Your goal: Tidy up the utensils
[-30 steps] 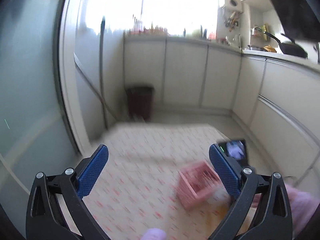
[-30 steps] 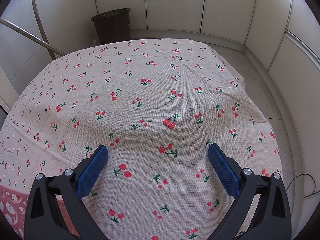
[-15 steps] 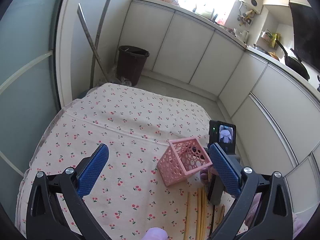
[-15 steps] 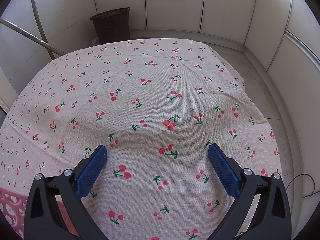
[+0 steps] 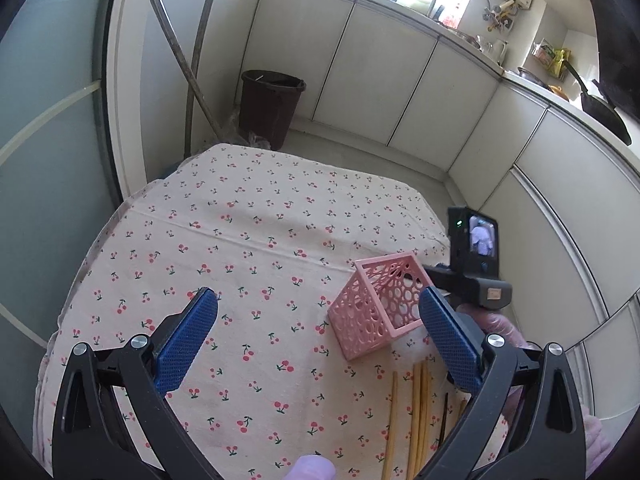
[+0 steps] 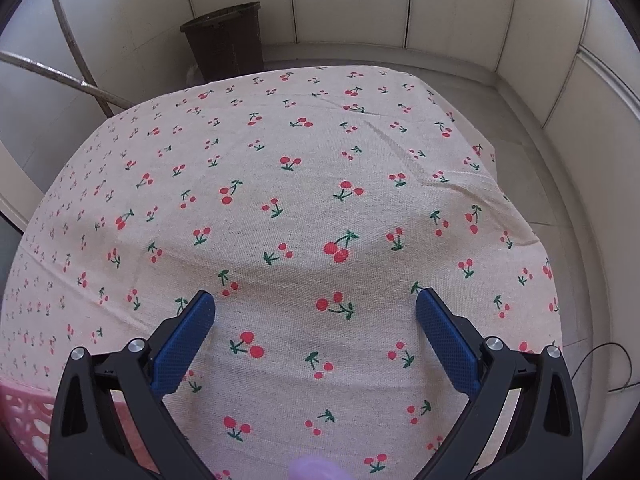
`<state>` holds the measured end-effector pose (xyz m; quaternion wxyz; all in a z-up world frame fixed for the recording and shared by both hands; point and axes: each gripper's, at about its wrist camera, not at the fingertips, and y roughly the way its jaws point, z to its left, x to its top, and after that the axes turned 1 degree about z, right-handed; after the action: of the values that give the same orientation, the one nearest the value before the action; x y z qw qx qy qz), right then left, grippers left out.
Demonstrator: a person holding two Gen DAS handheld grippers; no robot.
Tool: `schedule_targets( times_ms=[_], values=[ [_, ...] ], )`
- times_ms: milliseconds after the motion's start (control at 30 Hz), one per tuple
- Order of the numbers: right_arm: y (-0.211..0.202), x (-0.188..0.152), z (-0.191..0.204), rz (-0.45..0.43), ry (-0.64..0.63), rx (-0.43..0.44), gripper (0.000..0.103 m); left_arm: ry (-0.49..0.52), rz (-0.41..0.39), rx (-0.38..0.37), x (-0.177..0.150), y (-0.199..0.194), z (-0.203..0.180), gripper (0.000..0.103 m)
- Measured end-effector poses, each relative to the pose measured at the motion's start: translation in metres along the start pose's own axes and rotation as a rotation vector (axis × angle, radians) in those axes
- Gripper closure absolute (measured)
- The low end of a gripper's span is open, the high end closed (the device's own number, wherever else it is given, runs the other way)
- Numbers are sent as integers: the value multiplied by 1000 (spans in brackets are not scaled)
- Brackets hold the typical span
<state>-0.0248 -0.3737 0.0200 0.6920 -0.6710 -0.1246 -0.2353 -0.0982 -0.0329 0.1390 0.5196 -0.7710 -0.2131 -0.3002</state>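
A pink perforated square holder (image 5: pixel 380 306) stands on the cherry-print tablecloth (image 5: pixel 248 248), just left of my left gripper's right finger. Several wooden chopsticks (image 5: pixel 416 412) lie on the cloth in front of the holder, near the bottom edge. My left gripper (image 5: pixel 318 336) hovers above the table, open and empty. The other gripper's body with its camera screen (image 5: pixel 478 240) sits behind the holder, held by a gloved hand (image 5: pixel 500 328). In the right wrist view my right gripper (image 6: pixel 316 336) is open over bare cloth (image 6: pixel 320 200); a corner of the pink holder (image 6: pixel 24 424) shows at the bottom left.
A dark waste bin (image 5: pixel 272 108) stands on the floor beyond the table, with a long pole (image 5: pixel 184 64) leaning beside it. White cabinets (image 5: pixel 400 92) curve around the back and right. A glass door (image 5: pixel 44 160) is on the left. A pan (image 5: pixel 600 108) rests on the counter.
The left wrist view has tilted down from the room toward the table, so the holder and chopsticks now show clearly. The right gripper has barely moved.
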Motion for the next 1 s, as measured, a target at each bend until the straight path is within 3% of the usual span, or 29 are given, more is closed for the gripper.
schedule_targets(
  times_ms=[67,233,333,533,667,767,867,900,967,1000],
  values=[
    [-8,1,-3,-36,8,-14,5,-10,16,4,0,4,2,7],
    [-10,-2,-13,-26,47,-64,5,-23,19,18,2,6,7,7],
    [-29,-5,-19,-89,41,-119,5,-19,6,41,4,6,10,7],
    [-125,-20,-35,-266,116,-186,5,-16,-12,26,9,-3,7,7],
    [-212,-37,-26,-411,66,-288,5,57,-89,24,9,-26,-9,7],
    [-295,-67,-4,-625,-3,-442,5,123,-225,29,6,-57,-26,7],
    [-378,-131,25,-927,-16,-603,5,181,-408,35,-5,-100,-45,7],
    [-392,-148,29,-997,2,-635,5,181,-430,19,-8,-109,-47,7],
    [-412,-188,32,-1147,75,-626,5,157,-444,-52,-15,-127,-52,7],
    [-415,-208,27,-1213,122,-558,5,140,-429,-67,-18,-130,-55,7]
  ],
)
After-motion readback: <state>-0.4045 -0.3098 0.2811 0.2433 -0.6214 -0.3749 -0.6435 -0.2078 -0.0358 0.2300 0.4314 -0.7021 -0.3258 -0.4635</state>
